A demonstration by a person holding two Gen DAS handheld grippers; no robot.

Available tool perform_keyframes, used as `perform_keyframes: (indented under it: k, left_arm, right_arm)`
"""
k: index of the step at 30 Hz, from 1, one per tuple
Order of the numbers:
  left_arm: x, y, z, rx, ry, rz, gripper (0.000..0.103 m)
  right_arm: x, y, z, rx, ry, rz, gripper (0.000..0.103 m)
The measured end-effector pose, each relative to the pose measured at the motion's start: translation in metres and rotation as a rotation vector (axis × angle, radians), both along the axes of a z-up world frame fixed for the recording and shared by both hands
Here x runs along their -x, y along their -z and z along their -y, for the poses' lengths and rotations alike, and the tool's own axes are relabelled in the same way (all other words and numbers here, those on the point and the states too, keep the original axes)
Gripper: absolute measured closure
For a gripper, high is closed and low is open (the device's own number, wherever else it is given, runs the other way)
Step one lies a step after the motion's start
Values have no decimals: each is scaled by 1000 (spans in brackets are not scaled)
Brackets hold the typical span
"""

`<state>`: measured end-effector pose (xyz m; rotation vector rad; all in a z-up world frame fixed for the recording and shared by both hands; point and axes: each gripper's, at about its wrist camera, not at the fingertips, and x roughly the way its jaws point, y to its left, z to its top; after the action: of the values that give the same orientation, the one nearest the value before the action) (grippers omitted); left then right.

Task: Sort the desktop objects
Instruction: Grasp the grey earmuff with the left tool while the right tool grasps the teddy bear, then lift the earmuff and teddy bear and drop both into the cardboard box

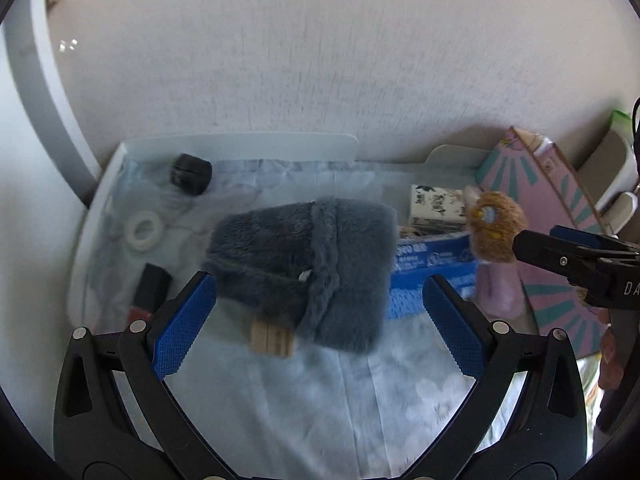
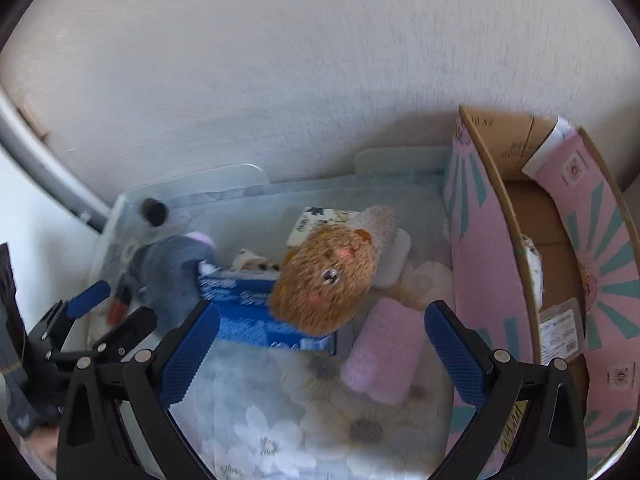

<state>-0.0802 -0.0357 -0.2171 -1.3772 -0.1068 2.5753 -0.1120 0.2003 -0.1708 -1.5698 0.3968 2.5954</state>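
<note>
Gripper one, my left gripper (image 1: 320, 308), is wide open and holds nothing. It hangs over the grey fuzzy pouch (image 1: 304, 264), which lies on the counter (image 1: 320, 420) on the pale flowered cloth. My right gripper (image 2: 322, 340) is wide open too, with nothing in it. It points at the brown plush doll (image 2: 326, 276), which lies partly on the blue box (image 2: 256, 320).

What could go wrong? The pouch is soft and wide. If I close on it from here, I think I might only pinch some fur, and it could slip out. A small wooden piece (image 1: 272, 338) pokes out from under the pouch, and it may drag along or fall. The doll is floppy, so its pink body (image 2: 380, 356) could swing and knock things.

Other things sit close by. At the far left are a black cap (image 1: 191, 174), a white tape ring (image 1: 142, 232) and a dark and red tube (image 1: 148, 292), maybe a lipstick; it is blurry. A white printed box (image 1: 436, 210) is behind the blue box. The pink cardboard box (image 2: 560, 264) stands open at the right, and its tall wall is in my way if I carry the doll there.
</note>
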Motion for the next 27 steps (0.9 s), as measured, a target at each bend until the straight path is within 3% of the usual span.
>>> perform_keyframes:
  k: [5,8,9,10,11,13,15,17,22,27]
  left_arm:
    - [15,19,-7,20,-20,18,0]
    - [19,26,-10,42,-8,18,2]
    - [20,28,-11,46,-3,21,2]
    - [22,30,-11,50,2,27,9]
    - [23,32,-10,57,4,36,23]
    - [27,35,-7,81,-4,52,40]
    - [27,33,0,54,-7,47,52]
    - [26,30,2,80,-10,40,71]
    - [24,11,11,90,-28,7,80]
    - [20,-15,20,79,-62,-46,80]
  right_arm:
    - [14,13,-5,16,27,30,2]
    - [20,21,-10,19,41,44,8]
    - [24,24,-12,23,42,50,13]
    - [26,29,-13,34,36,63,26]
    - [26,32,-14,48,29,71,35]
    - [27,37,-15,73,22,87,59]
    - [24,38,-16,68,31,68,62]
    - [21,36,-17,69,37,42,64]
    - [16,24,-19,45,46,-2,65]
    - [11,10,-20,59,33,-28,65]
